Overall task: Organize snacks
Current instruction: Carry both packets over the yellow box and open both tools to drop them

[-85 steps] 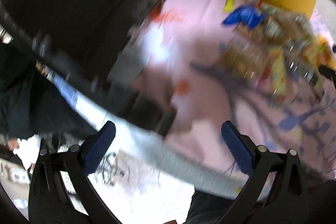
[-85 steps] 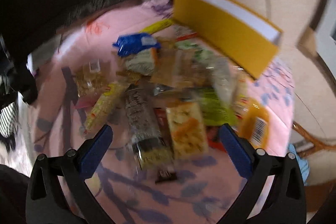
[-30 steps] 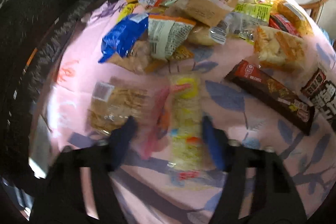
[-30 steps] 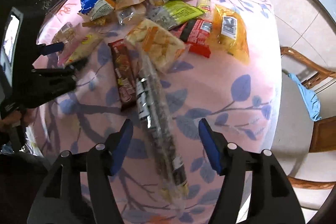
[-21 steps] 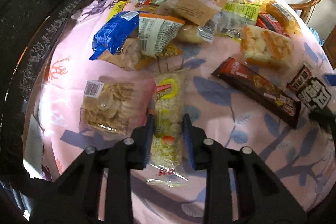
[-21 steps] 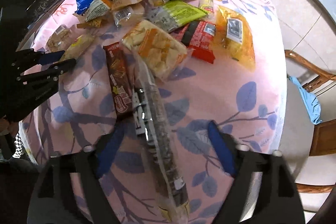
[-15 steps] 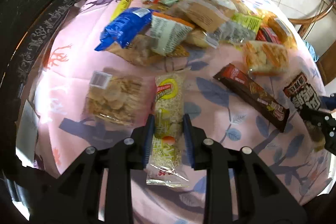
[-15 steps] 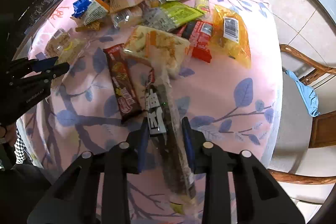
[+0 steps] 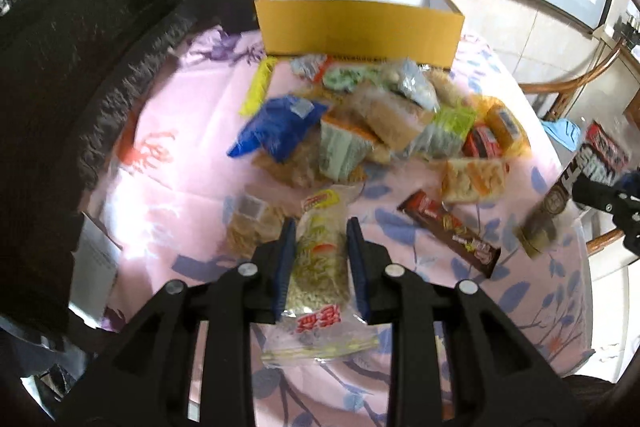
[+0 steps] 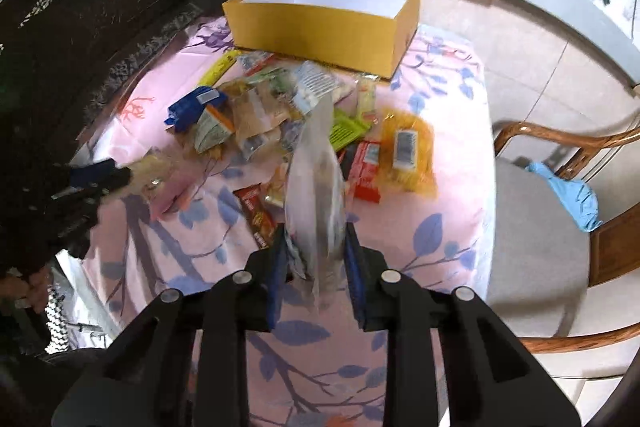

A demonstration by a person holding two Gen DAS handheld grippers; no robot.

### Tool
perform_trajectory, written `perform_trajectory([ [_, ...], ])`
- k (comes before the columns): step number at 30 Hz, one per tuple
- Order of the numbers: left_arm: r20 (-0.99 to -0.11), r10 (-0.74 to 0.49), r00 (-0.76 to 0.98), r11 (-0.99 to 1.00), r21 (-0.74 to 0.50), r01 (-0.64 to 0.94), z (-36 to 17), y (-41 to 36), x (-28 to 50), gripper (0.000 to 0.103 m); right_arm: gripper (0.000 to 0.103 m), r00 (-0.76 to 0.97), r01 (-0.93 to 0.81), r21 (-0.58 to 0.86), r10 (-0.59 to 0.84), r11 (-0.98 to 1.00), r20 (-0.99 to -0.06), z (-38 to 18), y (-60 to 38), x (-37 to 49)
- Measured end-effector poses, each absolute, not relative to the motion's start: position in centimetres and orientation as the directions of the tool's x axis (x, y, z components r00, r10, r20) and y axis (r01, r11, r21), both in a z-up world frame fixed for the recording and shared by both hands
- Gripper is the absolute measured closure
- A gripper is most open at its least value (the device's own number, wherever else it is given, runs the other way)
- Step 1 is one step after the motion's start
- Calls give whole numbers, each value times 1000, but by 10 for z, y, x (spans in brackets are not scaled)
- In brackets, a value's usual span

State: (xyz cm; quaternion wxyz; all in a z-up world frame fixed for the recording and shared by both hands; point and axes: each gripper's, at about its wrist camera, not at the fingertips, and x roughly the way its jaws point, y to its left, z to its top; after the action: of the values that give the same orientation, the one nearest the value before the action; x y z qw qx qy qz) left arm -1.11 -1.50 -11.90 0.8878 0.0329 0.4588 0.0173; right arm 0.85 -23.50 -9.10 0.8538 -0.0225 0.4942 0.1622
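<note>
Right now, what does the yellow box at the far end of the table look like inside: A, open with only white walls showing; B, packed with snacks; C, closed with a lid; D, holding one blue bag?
A: the yellow box is open with no lid, and only its white inner walls show; the snack pile lies on the tablecloth in front of it.

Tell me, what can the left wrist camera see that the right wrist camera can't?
Only the left view shows the label of the cereal packet clamped in the left gripper, and the printed face of the long dark packet. Only the right view shows the chair seat with a blue cloth, and the right gripper. Both show the yellow box and the snack pile.
</note>
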Motion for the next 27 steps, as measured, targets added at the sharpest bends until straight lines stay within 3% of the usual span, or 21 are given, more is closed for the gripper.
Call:
perform_trajectory([
  [12, -748, 46, 662, 998, 62, 1, -74, -6, 3, 77, 77, 579, -244, 206, 313, 948, -753, -34, -245, 14],
  [27, -603, 50, 796, 995, 102, 15, -6, -11, 77, 77, 77, 731, -261, 155, 300, 953, -613, 44, -241, 86],
])
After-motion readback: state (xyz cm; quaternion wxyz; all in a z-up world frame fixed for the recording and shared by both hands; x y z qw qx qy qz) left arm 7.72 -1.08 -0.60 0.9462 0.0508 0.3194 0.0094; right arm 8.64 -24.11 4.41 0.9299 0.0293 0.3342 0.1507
